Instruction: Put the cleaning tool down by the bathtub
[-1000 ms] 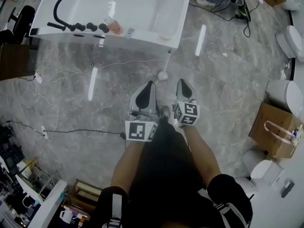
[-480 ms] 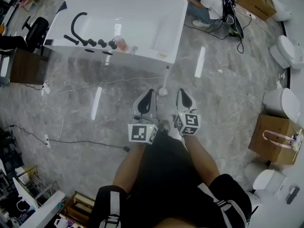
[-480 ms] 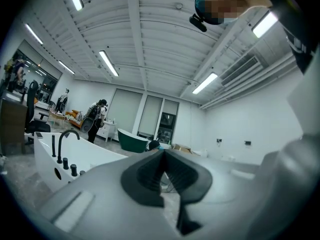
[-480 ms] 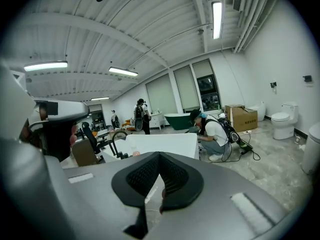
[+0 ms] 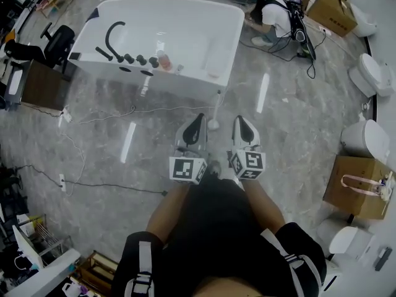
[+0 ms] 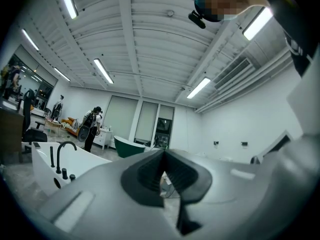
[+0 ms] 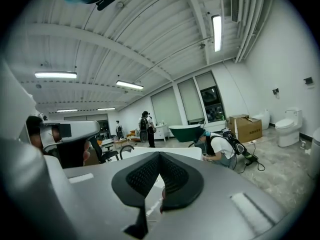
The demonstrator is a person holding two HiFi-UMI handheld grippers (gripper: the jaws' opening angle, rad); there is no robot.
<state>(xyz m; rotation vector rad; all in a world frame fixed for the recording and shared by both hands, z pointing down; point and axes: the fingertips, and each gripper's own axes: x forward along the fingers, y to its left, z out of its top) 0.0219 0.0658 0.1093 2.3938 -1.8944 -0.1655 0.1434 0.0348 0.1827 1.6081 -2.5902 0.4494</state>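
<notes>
The white bathtub (image 5: 185, 30) stands on the grey floor at the top of the head view, with a black tap (image 5: 113, 34) on its near rim. The cleaning tool (image 5: 213, 124), a thin stick with a small white head on the floor, leans at the tub's near right corner. My left gripper (image 5: 196, 117) and right gripper (image 5: 241, 120) are side by side just below it, and neither touches it. Both are shut with nothing held. The left gripper view shows its shut jaws (image 6: 163, 156) and the tub (image 6: 42, 159). The right gripper view shows its shut jaws (image 7: 159, 159).
White and black cables (image 5: 93, 115) trail over the floor on the left. A person (image 5: 270, 12) crouches behind the tub's right end. Toilets (image 5: 366, 136) and a cardboard box (image 5: 359, 185) line the right side. A dark cabinet (image 5: 38, 85) and chair (image 5: 54, 42) stand left.
The head view has shifted, so the bathtub and crouching person sit lower in the frame. Both grippers stay shut and side by side; the tool still leans at the tub.
</notes>
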